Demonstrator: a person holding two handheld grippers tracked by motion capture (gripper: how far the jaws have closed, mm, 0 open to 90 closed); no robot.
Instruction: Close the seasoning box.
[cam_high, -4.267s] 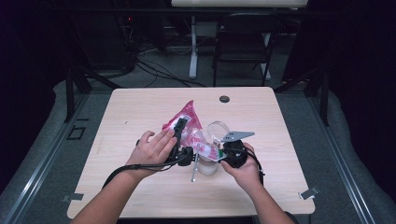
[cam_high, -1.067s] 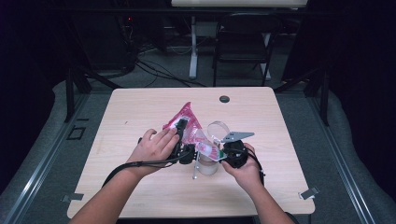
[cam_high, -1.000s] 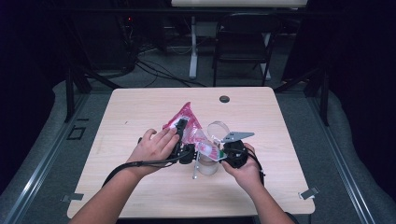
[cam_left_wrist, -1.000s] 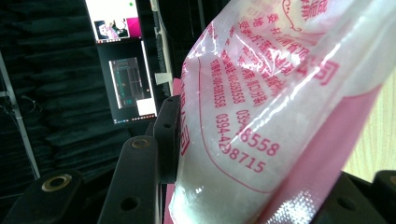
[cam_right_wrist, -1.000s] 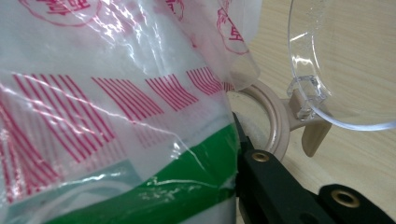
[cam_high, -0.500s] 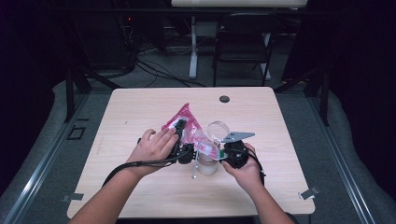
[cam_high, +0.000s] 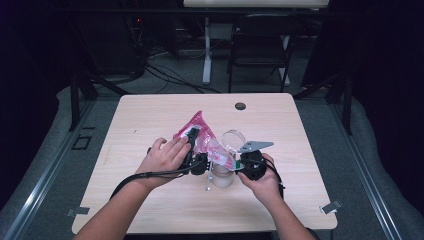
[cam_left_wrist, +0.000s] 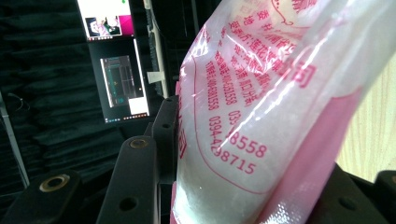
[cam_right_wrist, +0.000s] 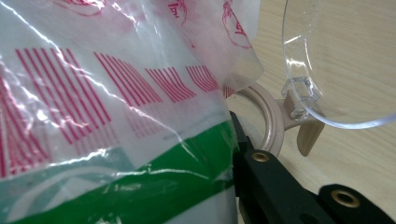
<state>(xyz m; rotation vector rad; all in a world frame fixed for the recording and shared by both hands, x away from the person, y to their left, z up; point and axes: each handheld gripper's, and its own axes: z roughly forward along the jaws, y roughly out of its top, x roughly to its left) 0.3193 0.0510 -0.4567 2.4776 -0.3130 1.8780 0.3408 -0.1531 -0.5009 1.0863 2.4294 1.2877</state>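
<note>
High view. Item: pink-and-clear plastic bag (cam_high: 202, 136), soft film, crinkled, roughly triangular. Long axis runs diagonal: peak toward the table's far-left, lower end toward you and to the right, over a clear container (cam_high: 222, 172). The bag sits mid-table (cam_high: 150, 115), raised off the pale wood-grain top, held between your two hands. Your left gripper (cam_high: 196, 159) is black, w/ cable trailing back along your forearm; it meets the bag's lower left part. Your right gripper (cam_high: 245, 165) is black w/ grey three-cornered plate on top; it meets the bag's lower right end. Clear round lid (cam_high: 232, 137) stands hinged up behind the container. Small dark round disc (cam_high: 240, 106) lies near the far edge, well apart.

Left gripper view. Bag (cam_left_wrist: 261, 116) close up: glossy film, translucent white fill showing through, pink band down one edge, red printed characters and digits. It runs from bottom centre up to top right. Your left gripper's black jaws stand either side of the bag, partway closed, clamped on it. A lit monitor (cam_left_wrist: 119, 60) hangs in the dark background.

Right gripper view. Bag (cam_right_wrist: 107, 93): wrinkled clear film, red bar stripes, green band low down. Your right gripper's jaws are closed onto this end, film pinched; one black jaw shows beside it. Beyond: cream ring rim (cam_right_wrist: 271, 121) of the container, w/ tab, and the clear lid (cam_right_wrist: 327, 60), rigid, smooth, curved edge.
</note>
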